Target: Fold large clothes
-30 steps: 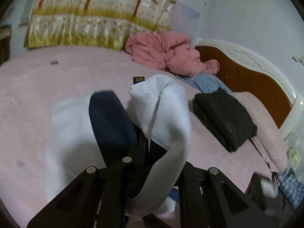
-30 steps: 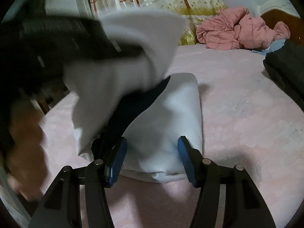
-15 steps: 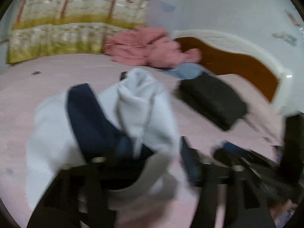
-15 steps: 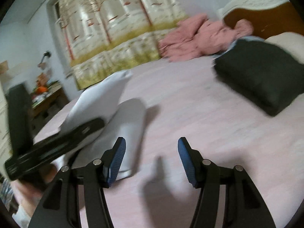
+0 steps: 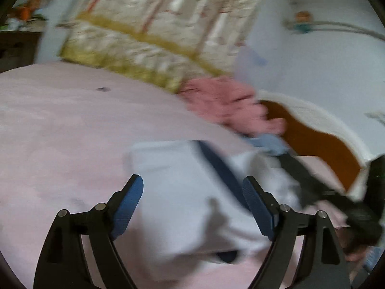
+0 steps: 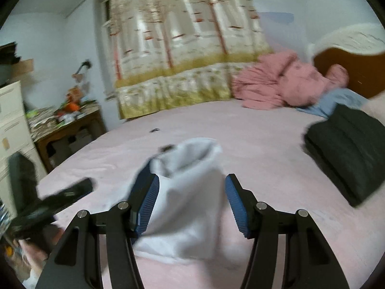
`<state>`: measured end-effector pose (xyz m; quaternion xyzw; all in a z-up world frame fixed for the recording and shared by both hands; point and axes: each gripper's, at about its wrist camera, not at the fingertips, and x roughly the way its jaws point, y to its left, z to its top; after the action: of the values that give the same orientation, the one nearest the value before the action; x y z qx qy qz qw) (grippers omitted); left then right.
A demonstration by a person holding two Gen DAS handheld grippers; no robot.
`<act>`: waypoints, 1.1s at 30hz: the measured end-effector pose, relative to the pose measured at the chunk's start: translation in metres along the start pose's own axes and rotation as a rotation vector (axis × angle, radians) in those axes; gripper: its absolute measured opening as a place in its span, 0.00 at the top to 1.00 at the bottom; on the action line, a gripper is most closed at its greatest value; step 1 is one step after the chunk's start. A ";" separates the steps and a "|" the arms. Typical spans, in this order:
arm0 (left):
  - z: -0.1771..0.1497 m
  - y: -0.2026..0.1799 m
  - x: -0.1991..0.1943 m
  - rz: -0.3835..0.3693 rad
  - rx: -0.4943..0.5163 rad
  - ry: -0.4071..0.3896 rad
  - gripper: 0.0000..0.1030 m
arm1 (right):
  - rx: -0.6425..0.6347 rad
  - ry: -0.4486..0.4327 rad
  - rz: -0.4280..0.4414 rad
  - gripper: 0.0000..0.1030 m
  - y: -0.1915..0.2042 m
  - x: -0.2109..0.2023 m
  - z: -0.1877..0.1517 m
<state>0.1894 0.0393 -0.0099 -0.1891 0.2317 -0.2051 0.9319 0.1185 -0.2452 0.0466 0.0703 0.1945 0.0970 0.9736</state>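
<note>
White garment [image 6: 190,207] with a navy stripe [image 5: 219,166] lying folded on the pink bed [image 6: 264,149], long axis running away toward the curtain [image 6: 182,55], left gripper [image 5: 192,207] jaws opening, empty above it, right gripper [image 6: 192,207] fingers apart, gripping nothing

Garment [image 6: 187,207] on bed [image 6: 264,144]

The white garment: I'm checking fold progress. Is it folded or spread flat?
Folded. The white garment lies in a compact, layered bundle on the pink bed, one end puffed up, a navy panel showing.
</note>
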 end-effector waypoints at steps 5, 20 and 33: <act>-0.019 0.042 0.044 -0.086 -0.180 0.191 0.17 | -0.065 0.112 -0.007 0.42 0.031 0.047 0.011; -0.025 0.012 0.036 -0.220 -0.070 0.181 0.31 | 0.115 0.193 -0.093 0.83 -0.041 0.054 -0.052; -0.026 0.018 0.041 -0.235 -0.069 0.164 0.33 | 0.093 0.230 0.113 0.57 0.000 0.091 0.009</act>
<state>0.2146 0.0280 -0.0538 -0.2293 0.2903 -0.3195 0.8724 0.2044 -0.2259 0.0215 0.1146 0.3050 0.1501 0.9334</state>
